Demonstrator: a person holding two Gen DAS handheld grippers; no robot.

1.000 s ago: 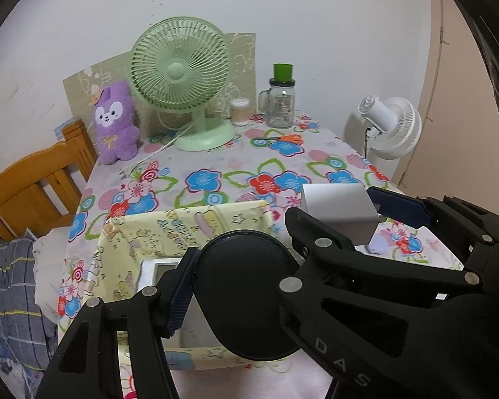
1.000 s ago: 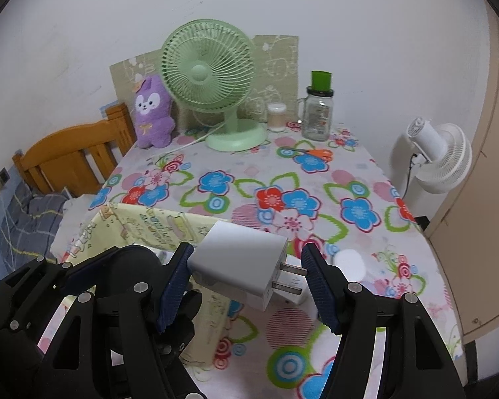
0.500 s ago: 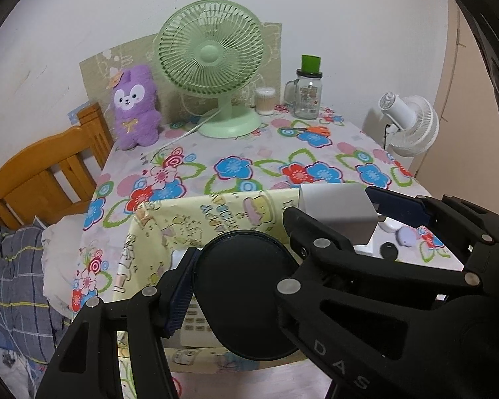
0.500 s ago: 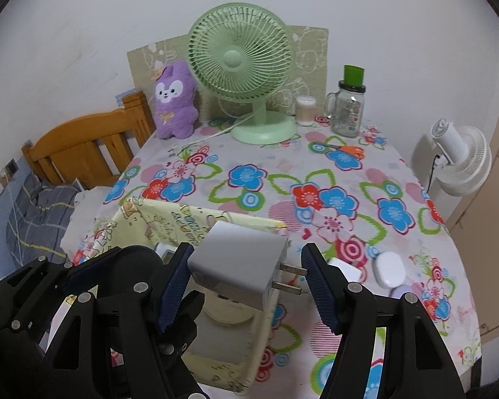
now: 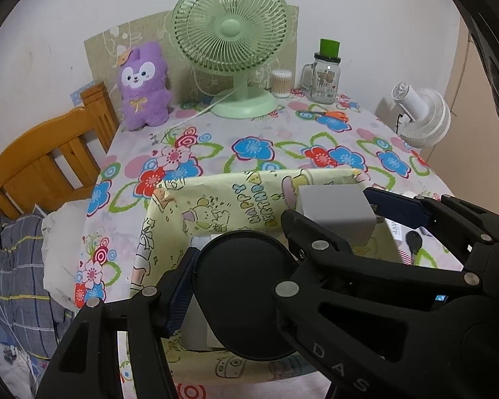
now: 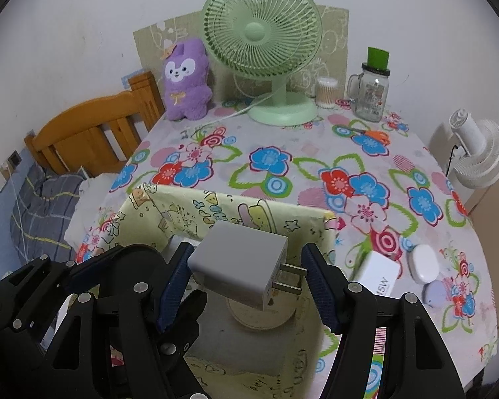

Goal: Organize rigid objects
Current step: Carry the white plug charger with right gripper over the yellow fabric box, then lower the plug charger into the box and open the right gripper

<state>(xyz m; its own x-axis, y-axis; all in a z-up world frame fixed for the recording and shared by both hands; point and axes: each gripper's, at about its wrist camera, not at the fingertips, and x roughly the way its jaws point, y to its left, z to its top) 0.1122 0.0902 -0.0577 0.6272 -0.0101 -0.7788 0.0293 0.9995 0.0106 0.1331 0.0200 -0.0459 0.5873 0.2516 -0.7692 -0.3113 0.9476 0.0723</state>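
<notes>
My left gripper (image 5: 243, 296) is shut on a black round disc (image 5: 246, 296) and holds it over the yellow cartoon-print box (image 5: 216, 199). My right gripper (image 6: 246, 276) is shut on a white plug-in charger (image 6: 239, 266), its prongs against the right finger, above the same box (image 6: 236, 209). The charger also shows in the left wrist view (image 5: 336, 212). The left gripper's arm and disc sit at the lower left of the right wrist view (image 6: 139, 259). Inside the box lie a grey flat item (image 6: 236, 345) and a cream round item (image 6: 259, 316).
On the floral tablecloth (image 6: 272, 166) right of the box lie a white 45W charger (image 6: 379, 272), a white oval case (image 6: 422, 262) and a lilac piece (image 6: 435, 294). At the back stand a green fan (image 6: 266, 46), a purple plush (image 6: 186, 79), a jar (image 6: 371, 93). A white fan (image 6: 479, 153) stands beside the table.
Both grippers have pulled back and risen with their loads; the box now lies more fully under them and its inside shows.
</notes>
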